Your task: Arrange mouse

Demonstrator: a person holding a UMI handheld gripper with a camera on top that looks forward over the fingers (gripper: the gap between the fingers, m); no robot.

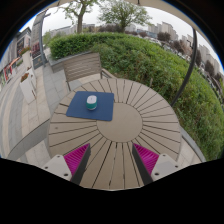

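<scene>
A small pale mouse point(91, 101) lies on a dark blue mouse mat point(91, 106) on the far left part of a round wooden slatted table point(120, 130). My gripper point(111, 160) hovers over the near part of the table, well short of the mat. Its two fingers with magenta pads point(76, 157) stand wide apart with nothing between them but bare table slats.
A wooden chair point(84, 68) stands just beyond the table, behind the mat. A green hedge point(150, 55) runs along the right and back. Paved ground point(20, 110) lies to the left, with more furniture point(28, 80) there.
</scene>
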